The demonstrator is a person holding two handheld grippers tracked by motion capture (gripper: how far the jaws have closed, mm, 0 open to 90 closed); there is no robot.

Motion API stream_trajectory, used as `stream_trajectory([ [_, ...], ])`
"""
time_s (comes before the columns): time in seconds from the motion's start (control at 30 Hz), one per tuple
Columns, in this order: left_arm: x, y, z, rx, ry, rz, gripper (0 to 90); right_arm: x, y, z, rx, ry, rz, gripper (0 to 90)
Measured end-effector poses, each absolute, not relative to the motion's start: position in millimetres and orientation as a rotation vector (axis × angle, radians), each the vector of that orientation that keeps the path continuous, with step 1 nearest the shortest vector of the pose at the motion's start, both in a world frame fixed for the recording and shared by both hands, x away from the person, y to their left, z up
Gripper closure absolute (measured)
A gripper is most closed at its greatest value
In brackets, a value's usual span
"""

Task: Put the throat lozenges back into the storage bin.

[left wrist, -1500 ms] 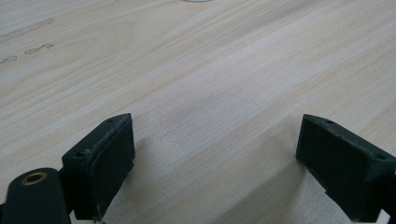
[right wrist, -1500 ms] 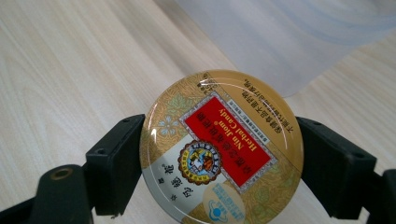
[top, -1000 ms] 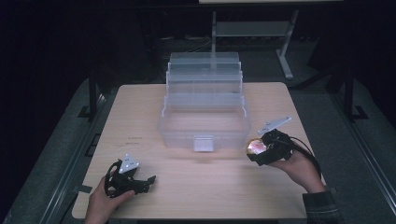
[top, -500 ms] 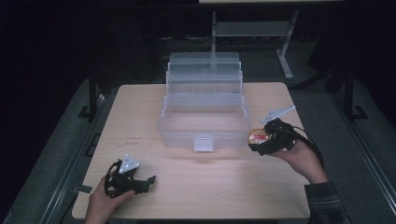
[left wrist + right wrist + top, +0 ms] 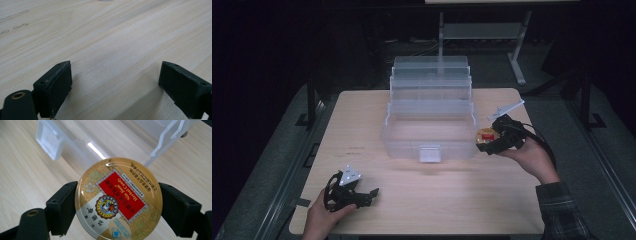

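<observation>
A round gold candy tin with a red label is clamped flat between the jaws of my right gripper. In the high view this tin hangs at the right front corner of a clear plastic tiered organizer box, with my right gripper shut on it, lifted off the table. My left gripper rests low at the table's front left, jaws apart. In the left gripper view its pads stand wide over bare wood with nothing between them.
The box's stepped trays fan out toward the back, and a clear latch sticks out at its front. The wooden table has free room in front of the box. A metal stand is behind the table.
My right gripper has risen with the tin and moved toward the box's right front corner. The left gripper has stayed put.
</observation>
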State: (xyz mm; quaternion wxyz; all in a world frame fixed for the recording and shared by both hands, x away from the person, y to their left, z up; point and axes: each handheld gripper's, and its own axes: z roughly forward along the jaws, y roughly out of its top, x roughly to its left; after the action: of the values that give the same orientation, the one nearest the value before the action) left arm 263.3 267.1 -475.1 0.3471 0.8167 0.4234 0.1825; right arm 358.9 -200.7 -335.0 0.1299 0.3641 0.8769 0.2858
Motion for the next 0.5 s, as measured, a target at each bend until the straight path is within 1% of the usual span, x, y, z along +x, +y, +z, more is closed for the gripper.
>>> stream_trajectory([
  [0.5,263.4,267.4,-474.9,2.123,1.095,0.474,10.6,386.1,-186.2,-331.8,1.075,2.552,0.826,19.6],
])
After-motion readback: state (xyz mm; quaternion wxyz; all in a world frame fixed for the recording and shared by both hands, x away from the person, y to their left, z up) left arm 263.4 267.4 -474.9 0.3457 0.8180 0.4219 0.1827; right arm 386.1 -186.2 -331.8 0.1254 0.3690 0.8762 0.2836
